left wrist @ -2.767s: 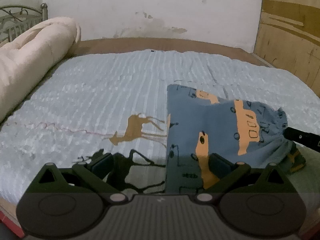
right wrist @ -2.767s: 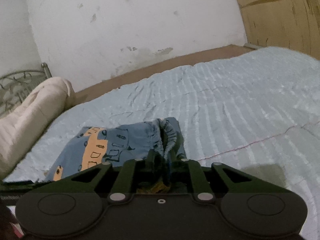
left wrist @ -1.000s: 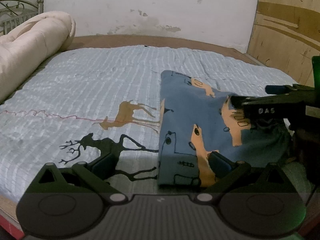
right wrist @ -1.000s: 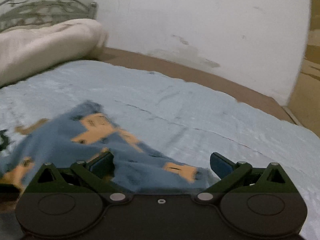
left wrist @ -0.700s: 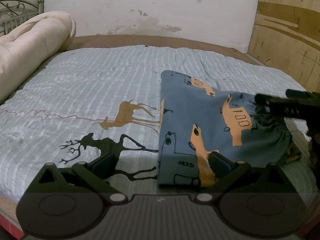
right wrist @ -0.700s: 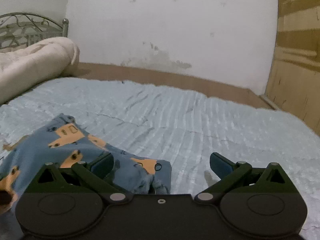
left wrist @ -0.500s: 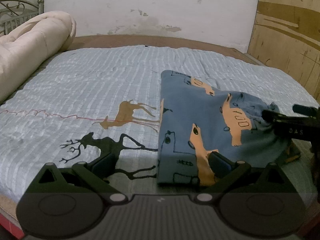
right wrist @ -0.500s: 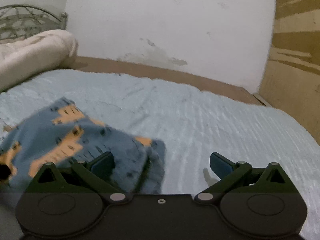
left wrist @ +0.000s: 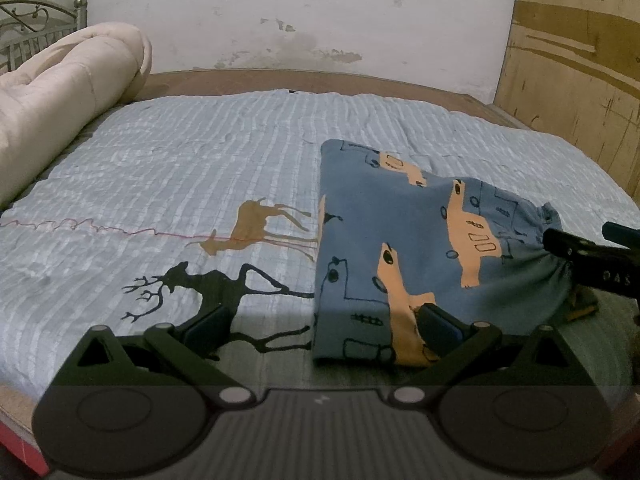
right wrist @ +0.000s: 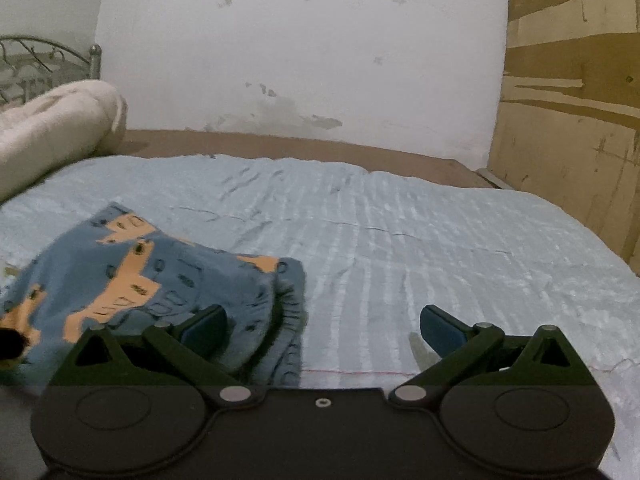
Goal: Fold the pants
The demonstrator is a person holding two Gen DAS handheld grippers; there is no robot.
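Observation:
The blue pants (left wrist: 420, 240) with orange truck prints lie folded on the light blue bedspread (left wrist: 180, 168). My left gripper (left wrist: 324, 326) is open and empty, just before the pants' near left corner. My right gripper (right wrist: 322, 326) is open and empty at the gathered waistband, which shows in the right wrist view (right wrist: 288, 304); its left finger is over the cloth. The pants also show in the right wrist view (right wrist: 132, 276). The right gripper's fingers (left wrist: 580, 258) reach in from the right edge of the left wrist view.
A rolled cream duvet (left wrist: 60, 92) lies along the bed's left side by a metal headboard (left wrist: 24, 24). A wooden panel (left wrist: 576, 64) stands at the right. A white wall is behind the bed. Deer prints (left wrist: 256, 224) mark the bedspread.
My right gripper let go of the waistband, opened, swung over the pants and came back low at the waistband. The pants now lie flat. My left gripper has barely moved.

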